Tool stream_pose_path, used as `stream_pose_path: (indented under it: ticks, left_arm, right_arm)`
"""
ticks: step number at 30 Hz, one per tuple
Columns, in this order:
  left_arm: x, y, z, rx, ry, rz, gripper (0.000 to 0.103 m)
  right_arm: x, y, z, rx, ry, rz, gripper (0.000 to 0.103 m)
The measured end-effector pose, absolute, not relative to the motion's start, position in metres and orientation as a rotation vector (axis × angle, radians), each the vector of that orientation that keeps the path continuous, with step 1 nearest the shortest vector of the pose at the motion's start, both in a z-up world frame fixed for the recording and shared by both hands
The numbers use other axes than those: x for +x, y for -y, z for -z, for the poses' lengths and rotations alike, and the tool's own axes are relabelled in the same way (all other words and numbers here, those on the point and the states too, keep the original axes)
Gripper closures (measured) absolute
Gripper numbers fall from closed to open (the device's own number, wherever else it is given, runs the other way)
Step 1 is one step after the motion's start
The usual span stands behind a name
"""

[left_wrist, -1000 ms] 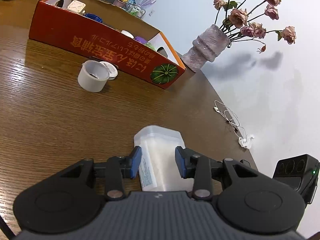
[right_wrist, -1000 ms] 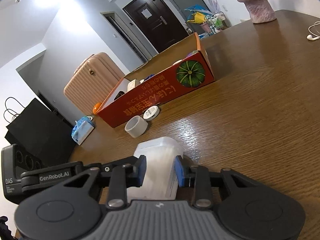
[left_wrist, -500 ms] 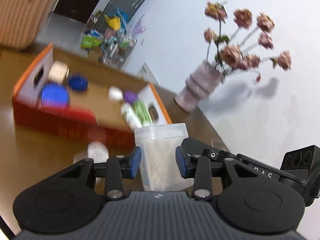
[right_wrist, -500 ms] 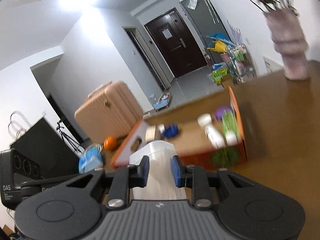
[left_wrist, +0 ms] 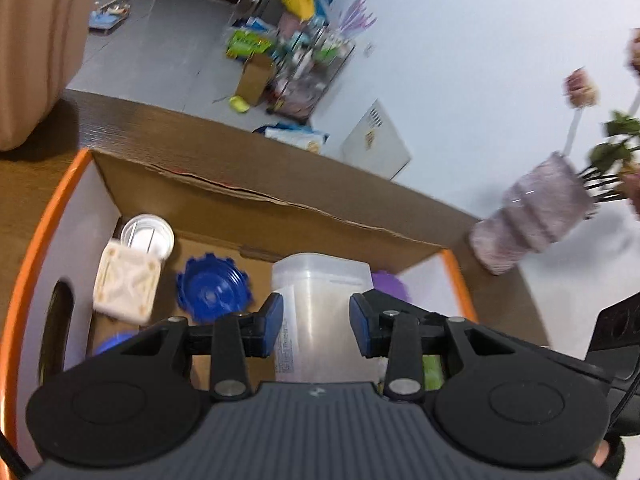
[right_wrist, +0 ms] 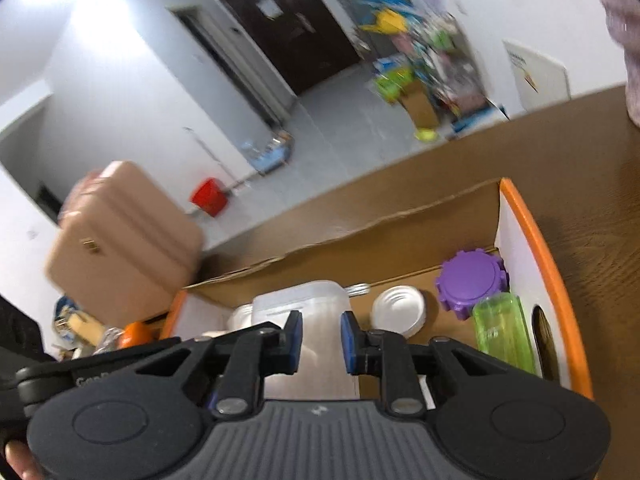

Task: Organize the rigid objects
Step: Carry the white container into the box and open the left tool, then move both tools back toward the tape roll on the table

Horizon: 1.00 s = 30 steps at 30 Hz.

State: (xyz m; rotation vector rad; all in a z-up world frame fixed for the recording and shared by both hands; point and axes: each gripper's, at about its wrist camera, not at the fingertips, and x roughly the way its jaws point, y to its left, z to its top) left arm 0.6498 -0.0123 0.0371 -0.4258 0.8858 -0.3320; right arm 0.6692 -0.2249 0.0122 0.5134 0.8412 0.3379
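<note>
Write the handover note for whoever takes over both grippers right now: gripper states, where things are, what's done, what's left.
Left gripper and right gripper: both shut on the translucent plastic container, held over the cardboard box.
In the box: blue lid, cream square lid, white lid, purple lid, green bottle.
Left: lower the container into the box, release.

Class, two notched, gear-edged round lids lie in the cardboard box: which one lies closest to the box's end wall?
The purple notched lid, tucked against the white end wall beside the green bottle; the blue notched lid lies mid-floor.
</note>
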Motion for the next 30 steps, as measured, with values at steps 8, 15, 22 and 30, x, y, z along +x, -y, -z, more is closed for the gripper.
stream_pose_path:
  ticks: [8,15,22,30]
  left_arm:
    - [0.694,0.018,-0.016,-0.364,-0.925,0.275,0.073]
    - [0.666,0.002,-0.037,-0.296,-0.882,0.274,0.057]
    - [0.576,-0.022,-0.099,-0.104,-0.721,0.190,0.017]
    - [0.471,-0.036,-0.149,0.070,-0.579,0.022,0.000]
  right_arm:
    - [0.695,0.212,-0.002,0.512,-0.888,-0.323,0.090]
    - [0.659,0.223,-0.041,0.362,-0.827,-0.292,0.081]
    - [0.568,0.254,-0.105,0.216,-0.715,-0.259,0.057]
    - [0.468,0.272,-0.142,0.128,-0.537,-0.149,0.015]
